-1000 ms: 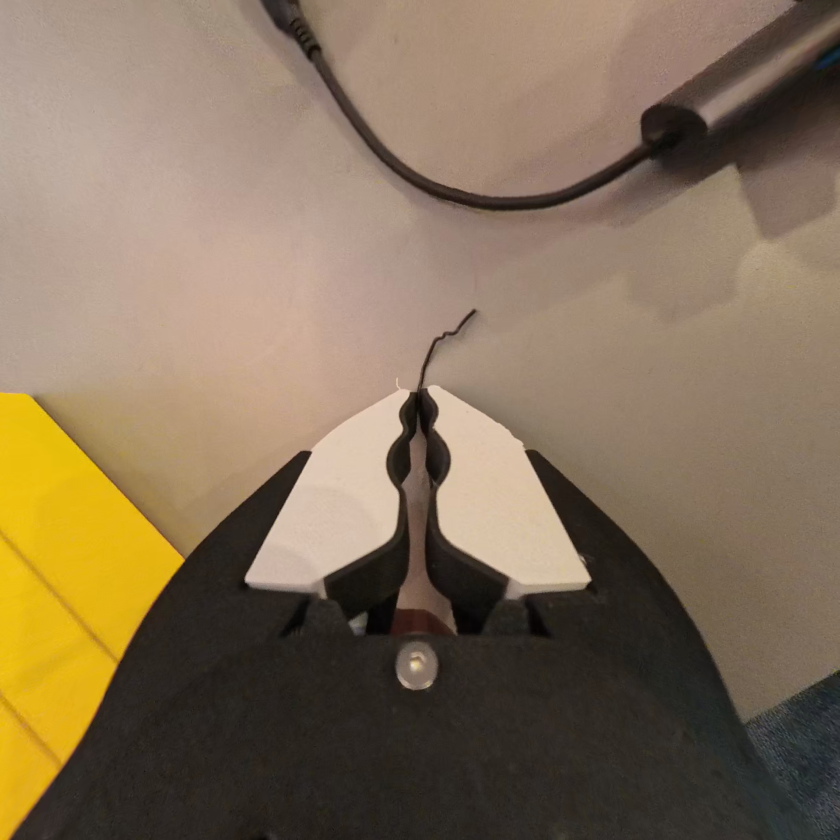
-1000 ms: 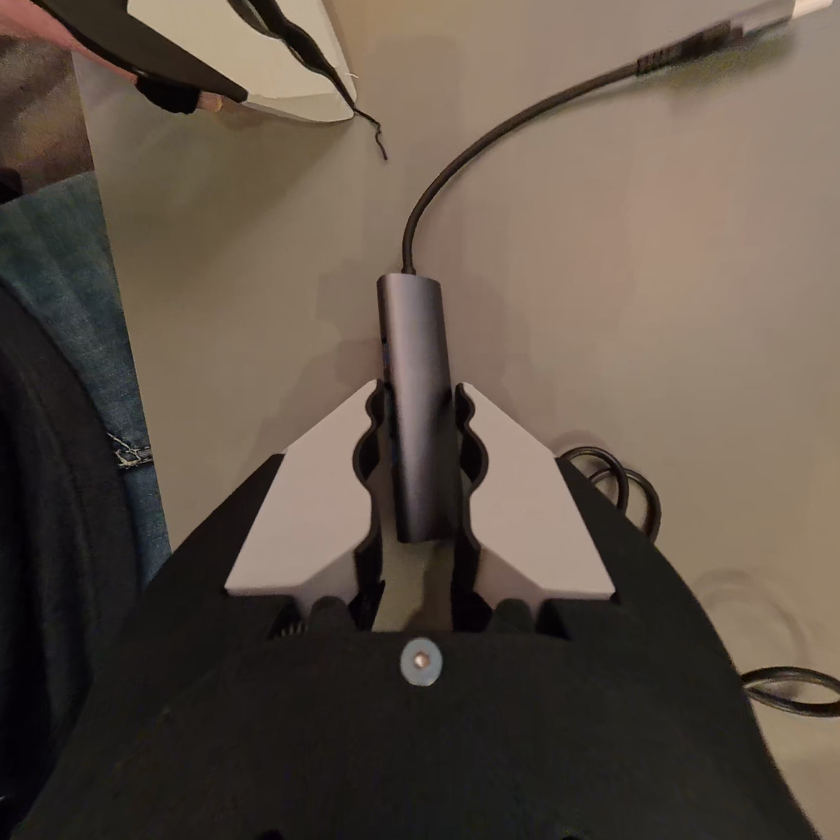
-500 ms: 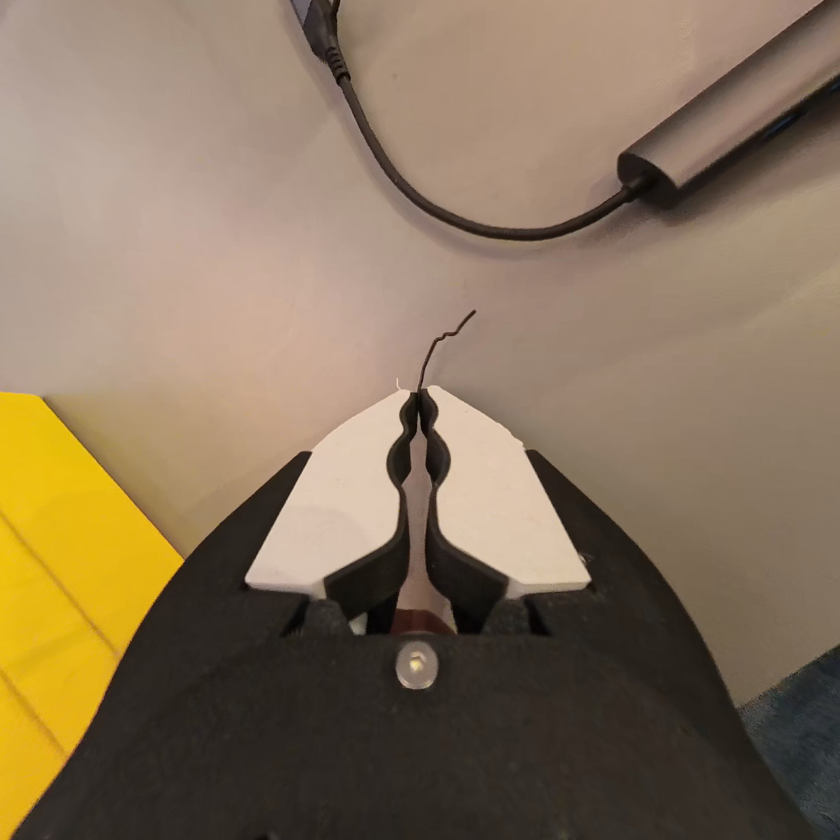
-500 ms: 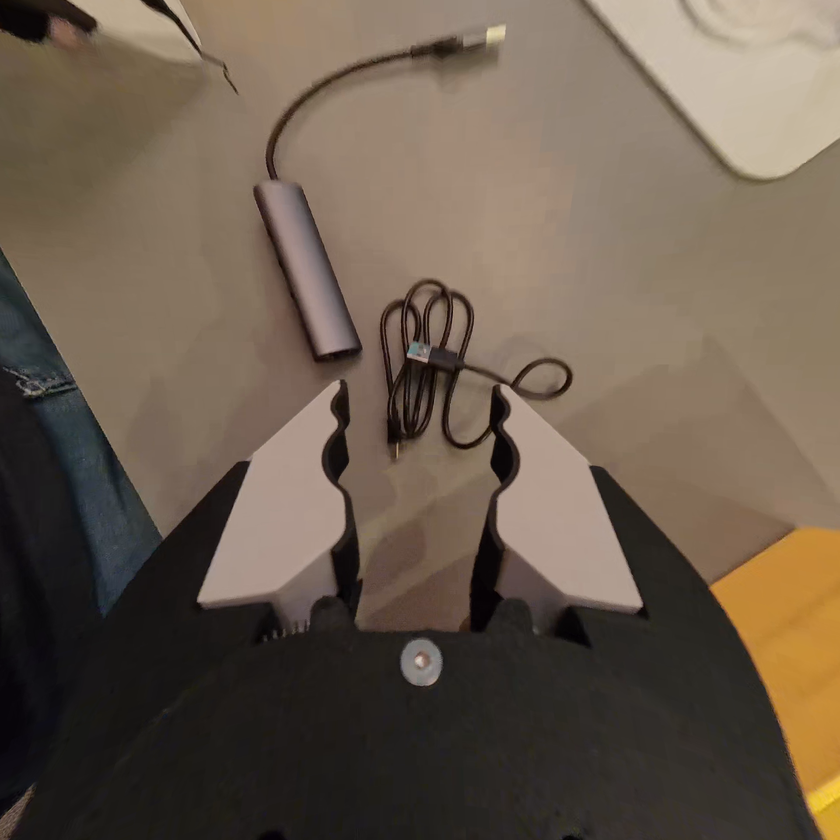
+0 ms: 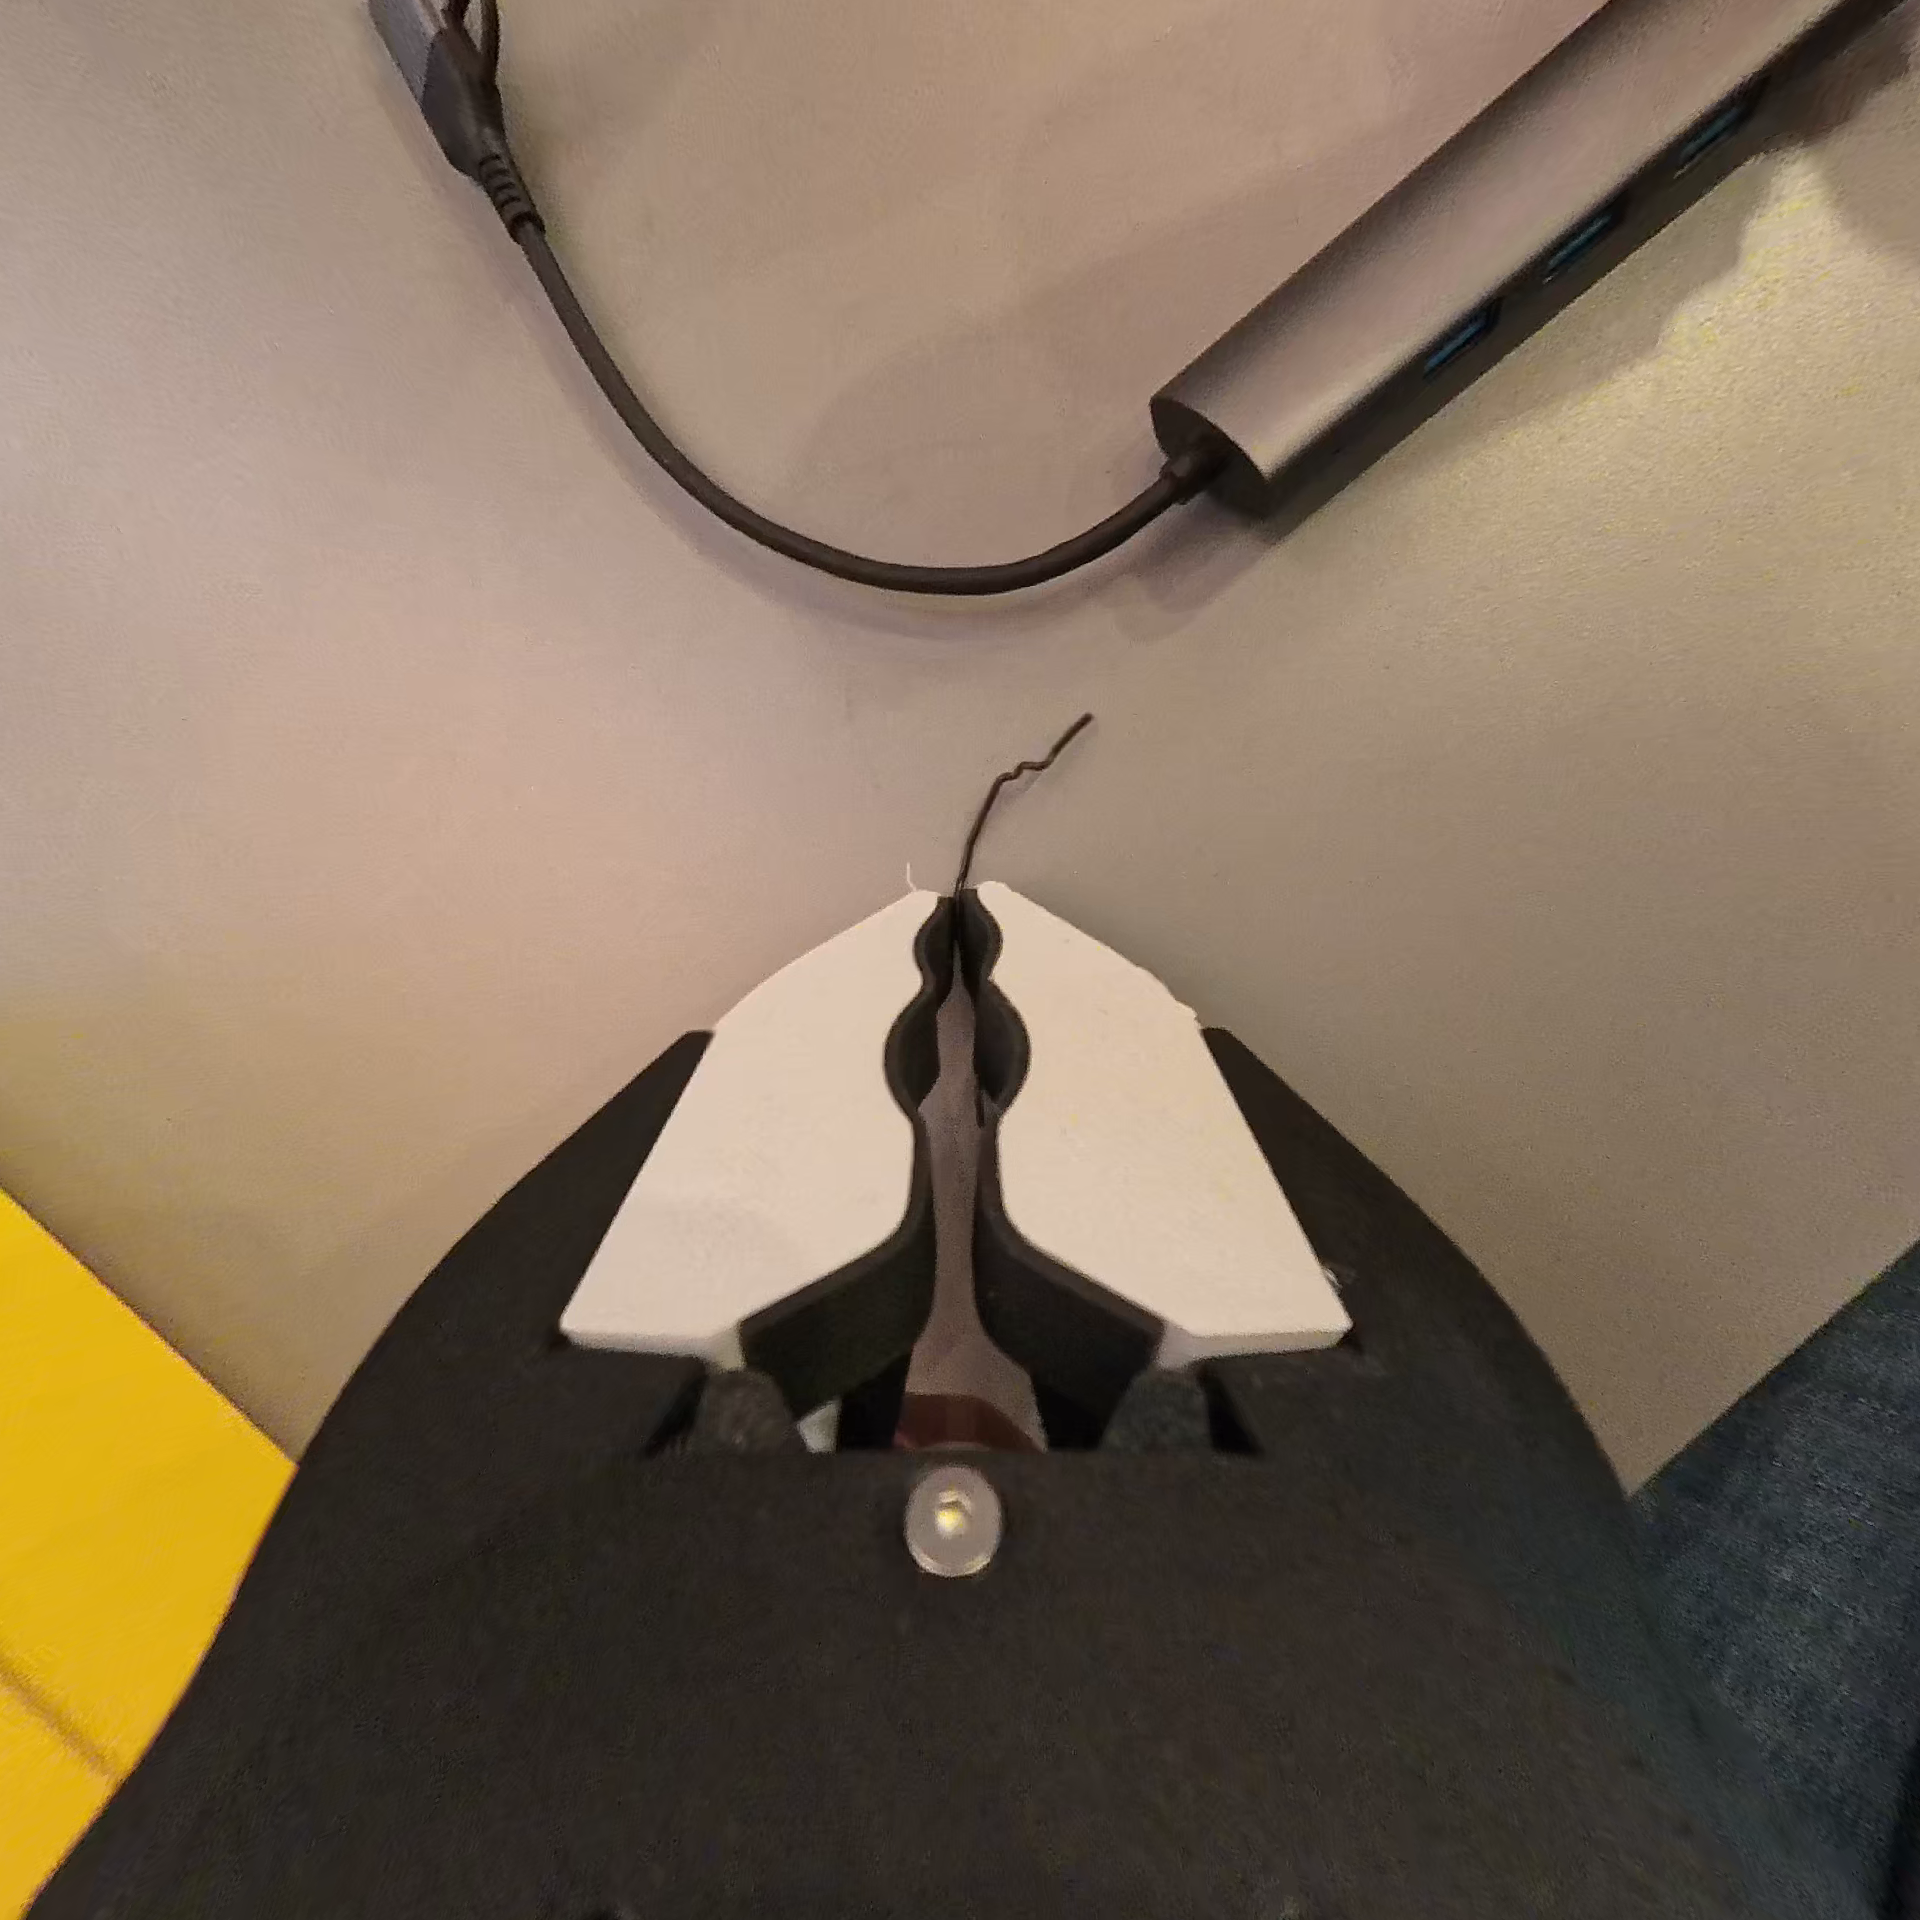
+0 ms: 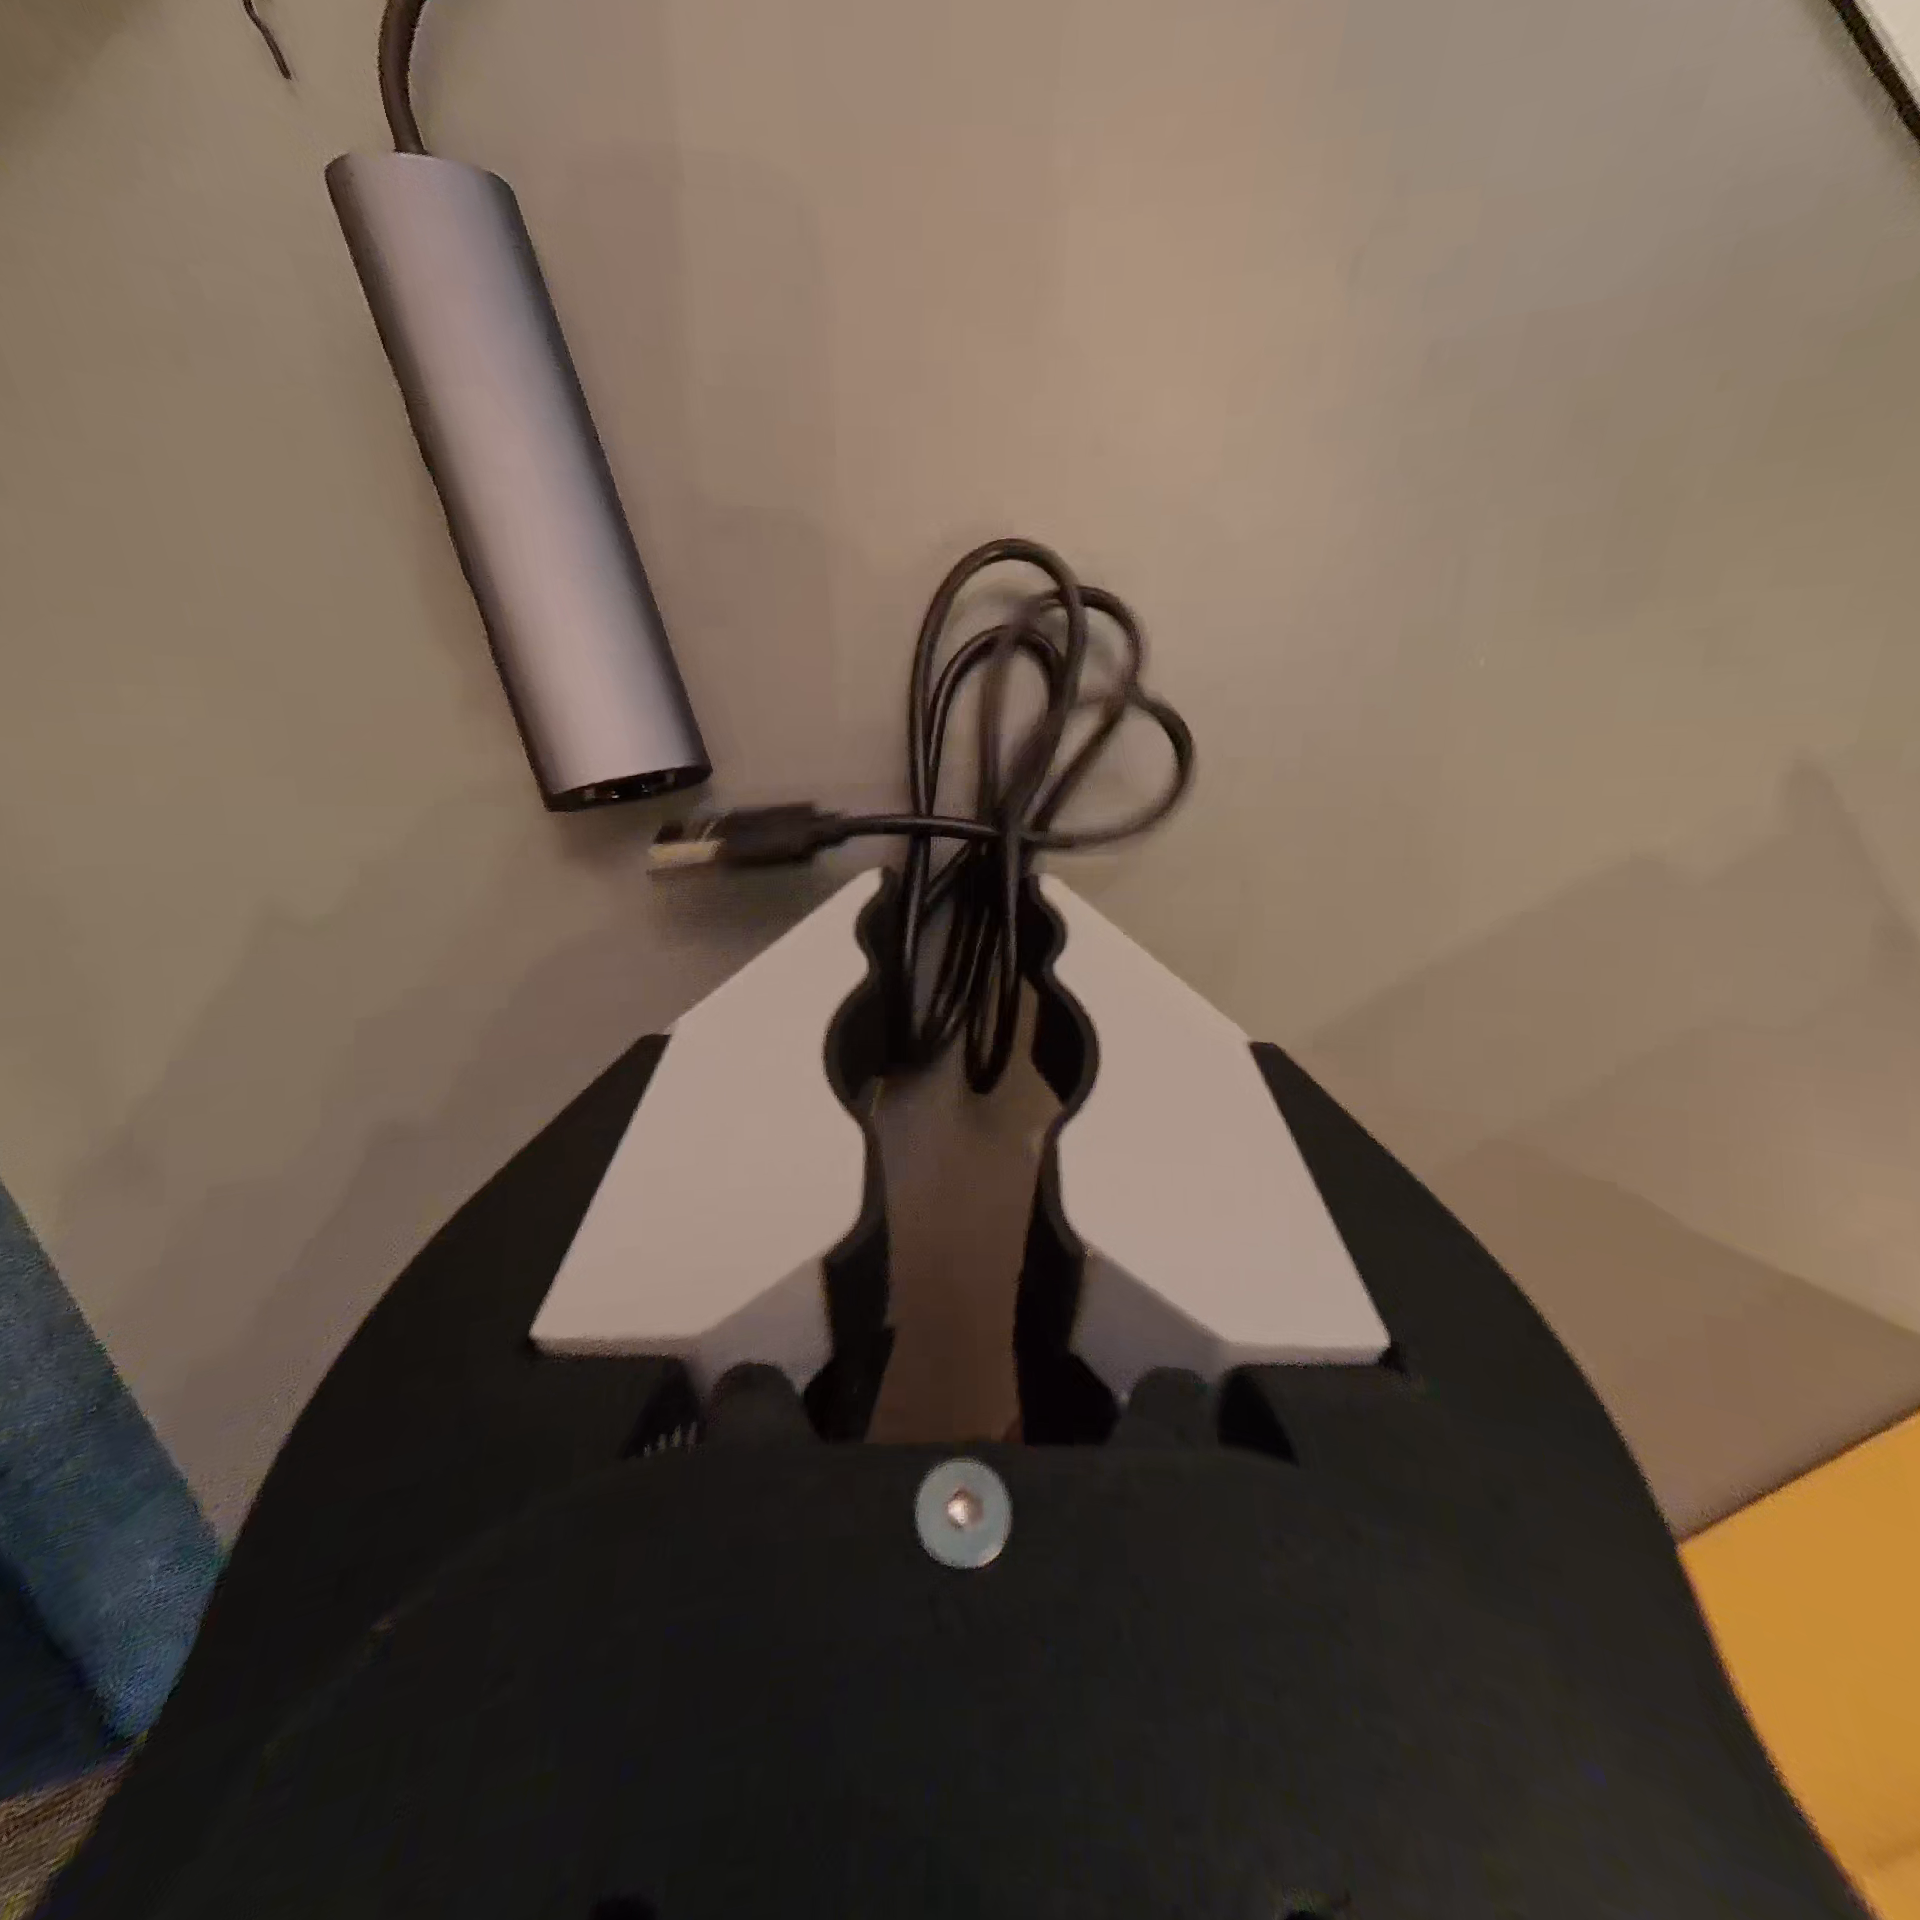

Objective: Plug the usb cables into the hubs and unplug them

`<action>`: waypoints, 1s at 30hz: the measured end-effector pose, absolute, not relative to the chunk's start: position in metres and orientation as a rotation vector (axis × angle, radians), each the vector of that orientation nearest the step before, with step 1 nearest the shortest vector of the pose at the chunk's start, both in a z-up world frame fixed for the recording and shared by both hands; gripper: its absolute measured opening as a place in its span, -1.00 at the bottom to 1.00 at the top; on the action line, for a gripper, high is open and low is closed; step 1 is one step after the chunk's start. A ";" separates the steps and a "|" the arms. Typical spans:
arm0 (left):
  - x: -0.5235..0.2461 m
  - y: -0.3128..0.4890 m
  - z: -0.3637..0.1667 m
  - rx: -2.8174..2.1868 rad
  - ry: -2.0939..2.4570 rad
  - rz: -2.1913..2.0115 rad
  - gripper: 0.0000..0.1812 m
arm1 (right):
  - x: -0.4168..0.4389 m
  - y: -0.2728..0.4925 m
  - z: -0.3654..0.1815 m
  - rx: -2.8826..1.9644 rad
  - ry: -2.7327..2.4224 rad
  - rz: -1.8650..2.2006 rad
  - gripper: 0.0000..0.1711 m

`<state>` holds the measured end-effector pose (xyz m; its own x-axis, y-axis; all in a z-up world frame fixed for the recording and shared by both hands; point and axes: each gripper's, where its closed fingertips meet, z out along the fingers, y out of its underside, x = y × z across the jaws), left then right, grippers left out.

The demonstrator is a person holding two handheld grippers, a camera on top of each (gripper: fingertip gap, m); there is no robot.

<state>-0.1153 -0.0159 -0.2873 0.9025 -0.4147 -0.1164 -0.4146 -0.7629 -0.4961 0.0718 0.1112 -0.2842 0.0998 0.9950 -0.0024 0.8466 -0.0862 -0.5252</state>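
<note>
My right gripper [image 6: 961,894] is shut on a coiled black USB cable [image 6: 1039,707] on the grey table [image 6: 1351,416]. The cable's silver USB plug [image 6: 691,842] lies just off the near end of a grey hub [image 6: 509,478], apart from it. My left gripper [image 5: 958,902] is shut and holds nothing but a thin black strand [image 5: 1013,784] that sticks out of its tips. The hub also shows in the left wrist view [image 5: 1455,301], with blue ports along its side. The hub's own cable [image 5: 665,457] curves to a plug [image 5: 436,62] at the top left.
A yellow sheet [image 5: 94,1507] lies at the table's near left, and shows orange in the right wrist view [image 6: 1808,1621]. Blue fabric [image 6: 73,1455] lies past the table edge. A white object's corner [image 6: 1891,62] shows at the far right. Between my right fingertips and the grey hub [image 6: 509,478] there is roughly 9 cm.
My right gripper let go of the hub, opened, moved right over the coiled cable and closed on it. My left gripper stayed shut and drifted a little closer to the hub.
</note>
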 end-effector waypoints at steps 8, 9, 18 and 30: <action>-0.113 -0.015 -0.284 -2.509 0.585 -0.033 -0.61 | 0.067 0.114 -0.279 -1.929 -1.773 0.511 -0.89; -0.114 -0.014 -0.282 -2.498 0.578 -0.030 -0.54 | 0.067 0.115 -0.276 -1.922 -1.765 0.508 -0.89; -0.074 0.007 -0.197 -2.205 0.634 -0.100 -0.23 | 0.046 0.098 -0.225 -1.610 -1.846 0.459 -0.91; 0.007 0.031 -0.166 -2.082 0.456 -0.839 -0.86 | 0.008 0.039 -0.174 -1.037 -1.941 0.442 -0.91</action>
<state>0.0069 0.0310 -0.1662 0.7119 -0.5755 0.4025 -0.0244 -0.5931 -0.8048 0.0077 0.0387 -0.1736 -0.2771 0.8027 0.5282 0.4948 0.5904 -0.6376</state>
